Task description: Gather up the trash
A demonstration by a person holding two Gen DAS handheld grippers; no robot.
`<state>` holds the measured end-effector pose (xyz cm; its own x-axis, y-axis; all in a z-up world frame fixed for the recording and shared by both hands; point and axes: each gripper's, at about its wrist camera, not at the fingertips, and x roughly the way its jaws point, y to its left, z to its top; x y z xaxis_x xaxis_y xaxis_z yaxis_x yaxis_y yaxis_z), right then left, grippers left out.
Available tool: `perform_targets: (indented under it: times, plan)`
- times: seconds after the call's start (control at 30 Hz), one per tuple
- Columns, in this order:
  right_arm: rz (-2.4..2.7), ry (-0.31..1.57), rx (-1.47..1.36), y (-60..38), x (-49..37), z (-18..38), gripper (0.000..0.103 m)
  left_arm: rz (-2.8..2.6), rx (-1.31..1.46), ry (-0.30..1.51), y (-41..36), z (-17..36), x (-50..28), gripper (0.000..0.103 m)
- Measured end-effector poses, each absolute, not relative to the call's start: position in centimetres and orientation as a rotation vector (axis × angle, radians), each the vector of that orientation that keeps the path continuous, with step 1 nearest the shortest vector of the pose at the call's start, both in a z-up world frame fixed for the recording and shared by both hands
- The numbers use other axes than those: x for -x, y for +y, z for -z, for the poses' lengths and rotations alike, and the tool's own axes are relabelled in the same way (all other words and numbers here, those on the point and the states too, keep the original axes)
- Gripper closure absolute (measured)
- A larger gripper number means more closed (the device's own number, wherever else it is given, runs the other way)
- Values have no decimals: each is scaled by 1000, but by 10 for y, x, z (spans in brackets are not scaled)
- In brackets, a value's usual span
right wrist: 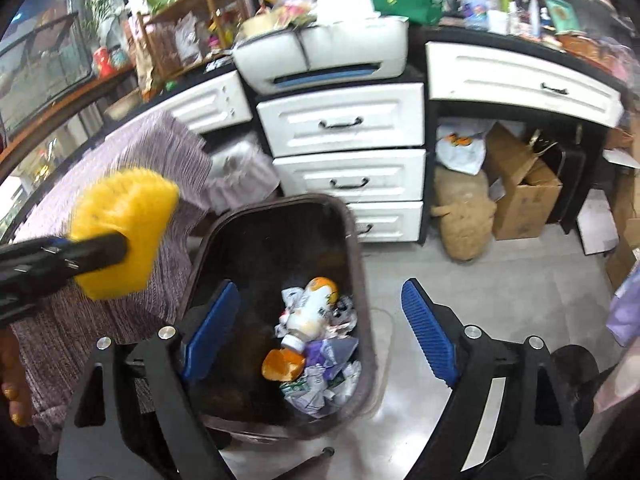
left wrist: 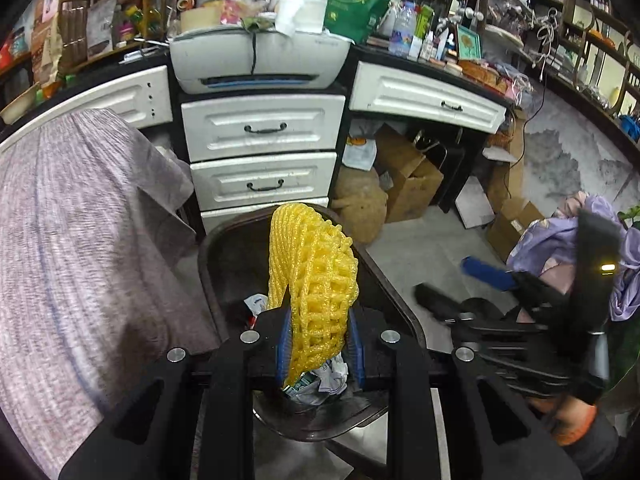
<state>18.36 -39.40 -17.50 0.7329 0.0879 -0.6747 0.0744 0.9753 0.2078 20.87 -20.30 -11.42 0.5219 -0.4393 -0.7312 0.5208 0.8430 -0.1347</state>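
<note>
My left gripper (left wrist: pixel 320 350) is shut on a yellow foam fruit net (left wrist: pixel 316 276) and holds it over the dark brown trash bin (left wrist: pixel 394 284). The net also shows in the right wrist view (right wrist: pixel 124 236), left of the bin (right wrist: pixel 352 236). The bin holds crumpled paper (right wrist: pixel 316 388), a white bottle (right wrist: pixel 308 312) and an orange wrapper (right wrist: pixel 280 364). My right gripper (right wrist: pixel 320 328) is open and empty above the bin. It also shows in the left wrist view (left wrist: pixel 460 280) at the right.
A white drawer cabinet (right wrist: pixel 344 148) with a printer (right wrist: pixel 324 56) on top stands behind the bin. A purple-grey cloth (left wrist: pixel 80 240) hangs at the left. Cardboard boxes (right wrist: pixel 520 196) and a tan sack (right wrist: pixel 464 216) lie under the desk at the right.
</note>
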Motion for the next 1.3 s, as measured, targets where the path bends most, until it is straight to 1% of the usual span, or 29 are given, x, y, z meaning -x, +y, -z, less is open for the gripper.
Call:
perform_targets:
  times: [0.2,0.3,0.4,0.43,0.47,0.5,0.53,0.57,0.63,0.67,0.73,0.83,0.97,1.1,1.3]
  plan:
    - [56,692,-260,-410,-166,163,17,557,-139,876,-215,125,-217,79]
    - [75,670,-266,-413,-161,159,15,538,-139,886,-218,129,-221,78]
    - [89,651,-266,-414,-157,155,13,536,-135,893,-222,133,-222,70]
    - [91,647,-266,-413,-156,154,12,533,-142,896,-223,134,-222,62]
    - [91,646,-268,-413,-156,153,12,529,-148,900,-225,135,-223,45]
    - [90,645,-271,-412,-156,153,12,526,-153,904,-226,137,-223,37]
    - [91,643,-276,-412,-156,152,12,528,-156,902,-226,137,-222,26]
    - [92,638,-280,-412,-155,151,12,527,-159,900,-226,137,-221,21]
    - [97,626,-286,-413,-153,148,11,522,-177,901,-226,138,-219,18]
    - [96,626,-286,-413,-153,147,10,519,-184,902,-226,138,-218,15]
    - [97,625,-284,-412,-152,145,10,506,-186,899,-224,136,-216,12]
    - [106,612,-279,-412,-150,140,9,502,-147,876,-215,126,-207,11]
    - [135,584,-241,-409,-146,128,8,480,-103,772,-198,100,-183,6]
    - [143,556,-241,-405,-143,112,6,403,-93,660,-178,71,-163,6]
    - [104,513,-272,-392,-141,77,6,290,-58,580,-132,38,-141,6]
